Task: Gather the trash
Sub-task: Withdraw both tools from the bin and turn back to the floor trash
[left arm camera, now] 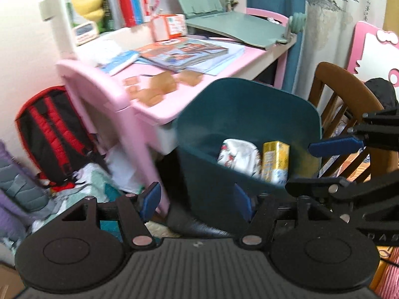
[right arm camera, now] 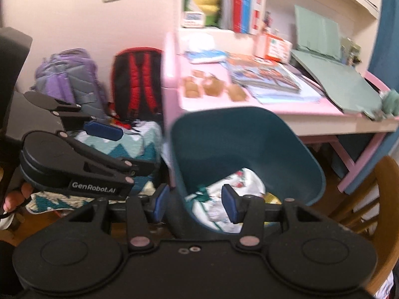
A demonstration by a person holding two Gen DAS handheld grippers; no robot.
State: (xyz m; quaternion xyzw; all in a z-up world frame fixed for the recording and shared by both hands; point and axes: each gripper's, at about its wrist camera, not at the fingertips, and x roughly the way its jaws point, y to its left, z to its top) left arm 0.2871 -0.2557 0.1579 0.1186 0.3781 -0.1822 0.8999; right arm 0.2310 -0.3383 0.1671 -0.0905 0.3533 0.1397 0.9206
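Note:
A teal bin [left arm camera: 249,114] stands on the floor against the pink desk [left arm camera: 159,114]. It holds a crumpled white printed wrapper [left arm camera: 237,154] and a yellow drink carton [left arm camera: 274,162]. My left gripper [left arm camera: 197,201] is open and empty, just short of the bin's near wall. My right gripper [left arm camera: 301,167] reaches in over the bin's right rim. In the right wrist view my right gripper [right arm camera: 195,203] hovers open above the bin's [right arm camera: 249,144] near rim, holding nothing, with the wrapper [right arm camera: 234,186] below. My left gripper [right arm camera: 117,149] shows at the left. Brown scraps [left arm camera: 154,89] [right arm camera: 214,87] lie on the desk.
Books [left arm camera: 184,52] and a green folder stand [left arm camera: 232,25] cover the back of the desk. A red and black backpack [left arm camera: 52,134], a purple backpack [right arm camera: 64,79] and a patterned cloth heap [right arm camera: 129,144] crowd the floor to the left. A wooden chair [left arm camera: 349,94] stands right of the bin.

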